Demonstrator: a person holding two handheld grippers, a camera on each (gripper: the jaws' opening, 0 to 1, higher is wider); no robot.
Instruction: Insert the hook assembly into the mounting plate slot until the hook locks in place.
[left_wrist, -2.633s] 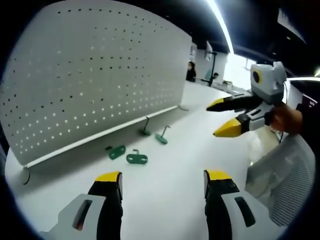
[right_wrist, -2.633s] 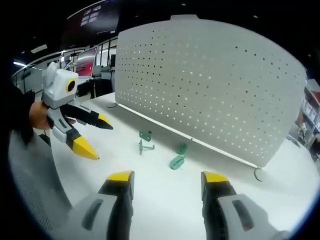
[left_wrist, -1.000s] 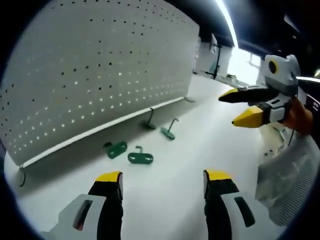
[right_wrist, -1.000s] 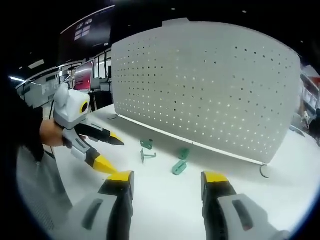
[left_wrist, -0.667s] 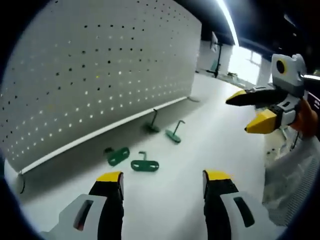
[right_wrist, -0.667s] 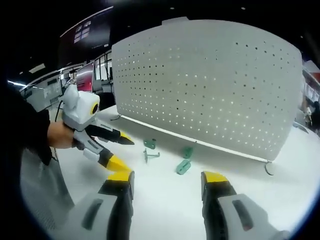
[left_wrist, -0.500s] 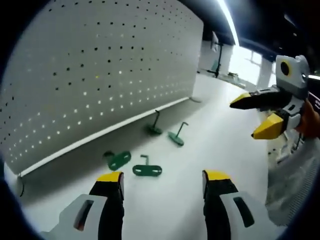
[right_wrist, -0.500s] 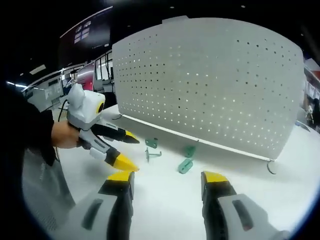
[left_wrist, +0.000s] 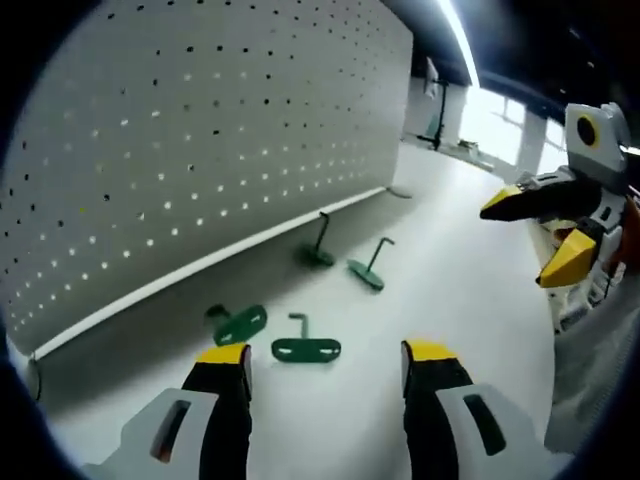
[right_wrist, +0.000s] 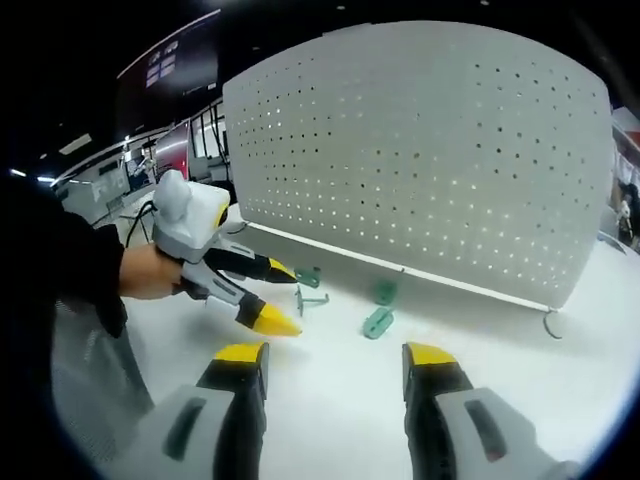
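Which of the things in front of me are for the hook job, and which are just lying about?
For the job:
- pegboard
- four green hook pieces on the table
- left hand-held gripper, open
- right hand-held gripper, open

Just there:
- white table
- mesh chair back
- lit room behind

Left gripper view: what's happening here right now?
A person holds two sets of tongs over a white table, both open and empty. The left tongs point at four green hook pieces lying loose in front of the upright pegboard. The right tongs hover off to the side. Nothing is mounted yet.
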